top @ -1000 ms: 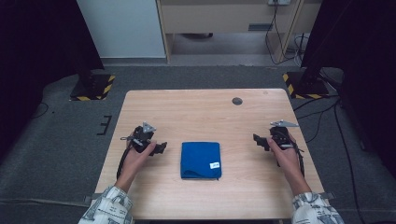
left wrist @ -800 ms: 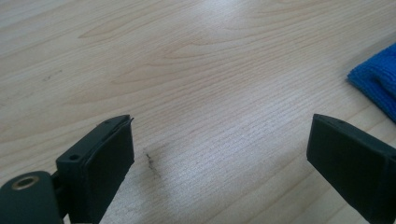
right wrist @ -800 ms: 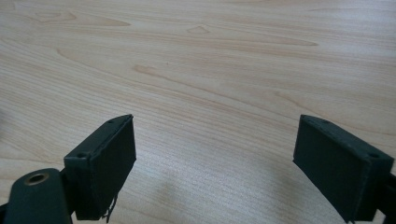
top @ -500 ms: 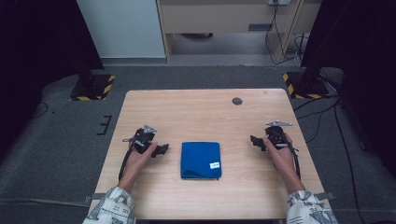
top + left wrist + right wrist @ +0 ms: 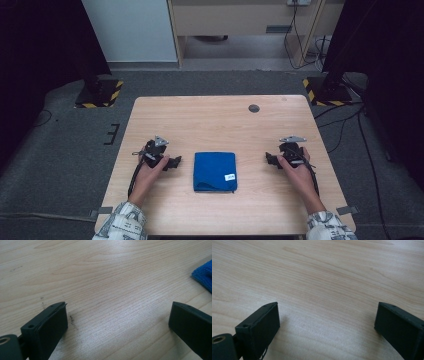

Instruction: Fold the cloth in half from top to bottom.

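**Grippers flank folded blue cloth, jaws spread on both sides**

Cloth, blue and folded square, small white tag near one corner, flat on wooden table. Lies between the two sets of fingers, touching neither. Left gripper just beside cloth's left edge, tips aimed toward it; jaws wide apart over bare wood in left gripper view, nothing between them, a blue corner of cloth showing off past the far finger. Right gripper a little farther off on the opposite side, tips likewise aimed inward; jaws have just been opening, now spread wide, bare wood alone between fingers. Small dark round inset well beyond right fingertips, toward table's far edge.
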A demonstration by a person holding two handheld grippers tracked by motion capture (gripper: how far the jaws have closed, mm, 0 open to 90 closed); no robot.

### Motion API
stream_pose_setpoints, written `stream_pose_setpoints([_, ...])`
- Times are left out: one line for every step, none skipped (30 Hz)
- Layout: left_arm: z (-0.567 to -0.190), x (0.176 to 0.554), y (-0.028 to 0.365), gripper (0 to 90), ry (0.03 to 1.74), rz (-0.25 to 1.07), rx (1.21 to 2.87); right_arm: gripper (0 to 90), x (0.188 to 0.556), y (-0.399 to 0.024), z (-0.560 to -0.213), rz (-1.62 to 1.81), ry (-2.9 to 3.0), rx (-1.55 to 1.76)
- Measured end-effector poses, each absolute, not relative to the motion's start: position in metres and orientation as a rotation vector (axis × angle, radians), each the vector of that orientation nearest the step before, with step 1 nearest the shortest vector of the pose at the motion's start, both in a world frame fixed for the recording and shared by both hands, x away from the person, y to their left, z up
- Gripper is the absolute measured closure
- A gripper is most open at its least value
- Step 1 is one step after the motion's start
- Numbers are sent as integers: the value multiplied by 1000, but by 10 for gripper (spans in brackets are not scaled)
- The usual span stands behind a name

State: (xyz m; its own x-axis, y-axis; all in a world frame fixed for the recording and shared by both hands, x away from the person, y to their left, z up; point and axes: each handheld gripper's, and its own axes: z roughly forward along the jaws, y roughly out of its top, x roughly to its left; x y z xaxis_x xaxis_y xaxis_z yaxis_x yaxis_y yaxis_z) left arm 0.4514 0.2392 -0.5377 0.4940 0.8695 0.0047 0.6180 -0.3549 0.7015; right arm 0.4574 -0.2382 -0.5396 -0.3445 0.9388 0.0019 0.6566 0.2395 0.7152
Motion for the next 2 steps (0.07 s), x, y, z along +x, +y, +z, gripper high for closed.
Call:
stream_pose_setpoints([-538,451,239,12,1218,505,2096,60,456,-239,-540,882,2093,1453])
stream_pose_setpoints([-538,451,239,12,1218,505,2096,61,454,-239,-540,885,2093,1450])
